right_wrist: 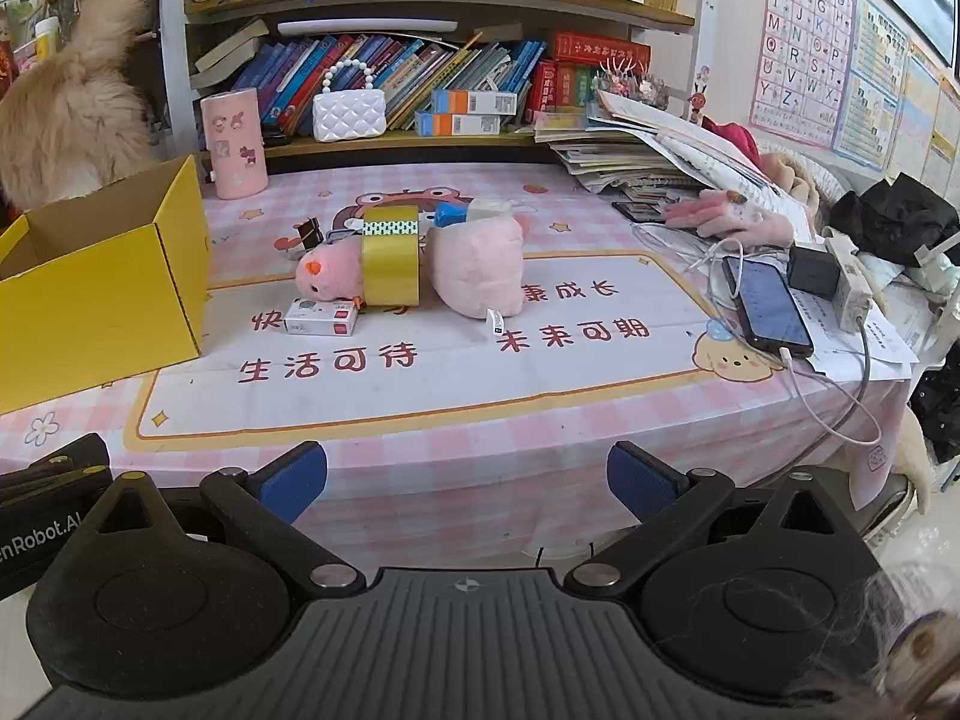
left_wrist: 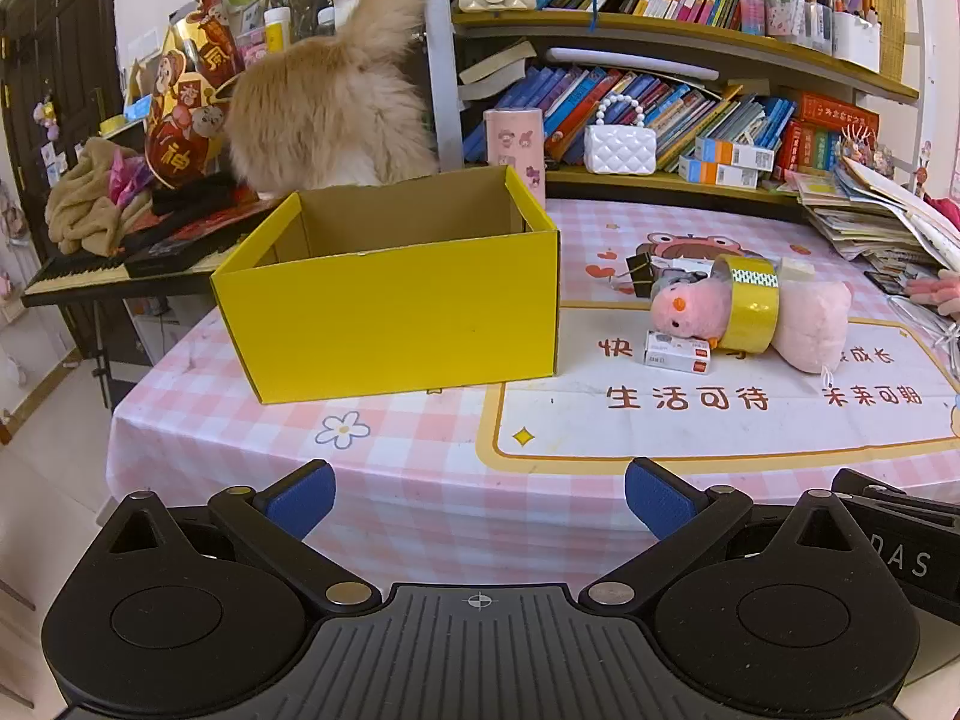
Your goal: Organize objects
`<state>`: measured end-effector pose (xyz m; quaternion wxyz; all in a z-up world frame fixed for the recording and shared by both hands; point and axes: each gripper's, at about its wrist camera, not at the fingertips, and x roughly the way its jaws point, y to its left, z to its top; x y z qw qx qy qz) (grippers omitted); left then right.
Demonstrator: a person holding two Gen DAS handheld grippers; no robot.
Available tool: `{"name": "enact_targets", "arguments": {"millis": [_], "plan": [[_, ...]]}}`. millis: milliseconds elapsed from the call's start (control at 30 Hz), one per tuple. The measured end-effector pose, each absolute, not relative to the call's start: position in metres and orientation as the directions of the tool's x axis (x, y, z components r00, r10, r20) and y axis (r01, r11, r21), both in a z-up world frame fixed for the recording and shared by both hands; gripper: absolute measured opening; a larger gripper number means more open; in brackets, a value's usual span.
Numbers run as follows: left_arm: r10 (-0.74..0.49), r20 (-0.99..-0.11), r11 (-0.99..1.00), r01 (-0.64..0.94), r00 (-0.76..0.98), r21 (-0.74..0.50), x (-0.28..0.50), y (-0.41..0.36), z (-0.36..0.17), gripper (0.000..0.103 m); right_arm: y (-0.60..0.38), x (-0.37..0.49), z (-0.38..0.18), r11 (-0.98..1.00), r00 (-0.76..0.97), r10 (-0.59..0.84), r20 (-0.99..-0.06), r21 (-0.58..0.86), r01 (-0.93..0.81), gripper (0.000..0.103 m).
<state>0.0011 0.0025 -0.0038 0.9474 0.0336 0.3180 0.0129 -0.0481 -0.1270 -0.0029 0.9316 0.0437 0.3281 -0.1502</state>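
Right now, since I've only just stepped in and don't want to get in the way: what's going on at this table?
Tidying is about to begin. Both the left gripper and right gripper hang open at the table's near edge, holding nothing. The open yellow cardboard box looks empty. The pink plush chick, ringed by a gold tape roll, lies beside it, near a small white carton.

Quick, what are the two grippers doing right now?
Left gripper: open, holding nothing.
Right gripper: open, holding nothing.
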Motion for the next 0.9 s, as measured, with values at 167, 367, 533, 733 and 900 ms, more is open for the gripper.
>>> {"name": "enact_targets", "arguments": {"millis": [167,367,533,733,900], "plan": [[0.043,-0.614,0.998,0.000,0.788,0.069,0.0027,0.0032,-0.0046,0.103,-0.1249,-0.0487,-0.0009,0.949,0.734,-0.264,-0.625,-0.035,0.312,0.101],[0.049,-0.612,0.997,-0.002,0.789,0.078,0.0019,0.0038,-0.0041,0.103,-0.1221,-0.0489,0.0001,0.949,0.734,-0.273,-0.622,-0.051,0.311,0.101],[0.047,-0.617,0.997,-0.004,0.786,0.071,0.0024,0.0036,-0.0041,0.103,-0.1228,-0.0490,-0.0002,0.950,0.733,-0.265,-0.627,-0.041,0.309,0.101],[0.050,-0.619,0.997,-0.005,0.784,0.075,0.0035,0.0028,-0.0038,0.103,-0.1237,-0.0478,-0.0001,0.950,0.729,-0.264,-0.632,-0.040,0.309,0.101],[0.050,-0.619,0.997,-0.005,0.784,0.074,0.0037,0.0027,-0.0036,0.103,-0.1239,-0.0483,-0.0009,0.950,0.730,-0.263,-0.631,-0.039,0.309,0.101]]}}
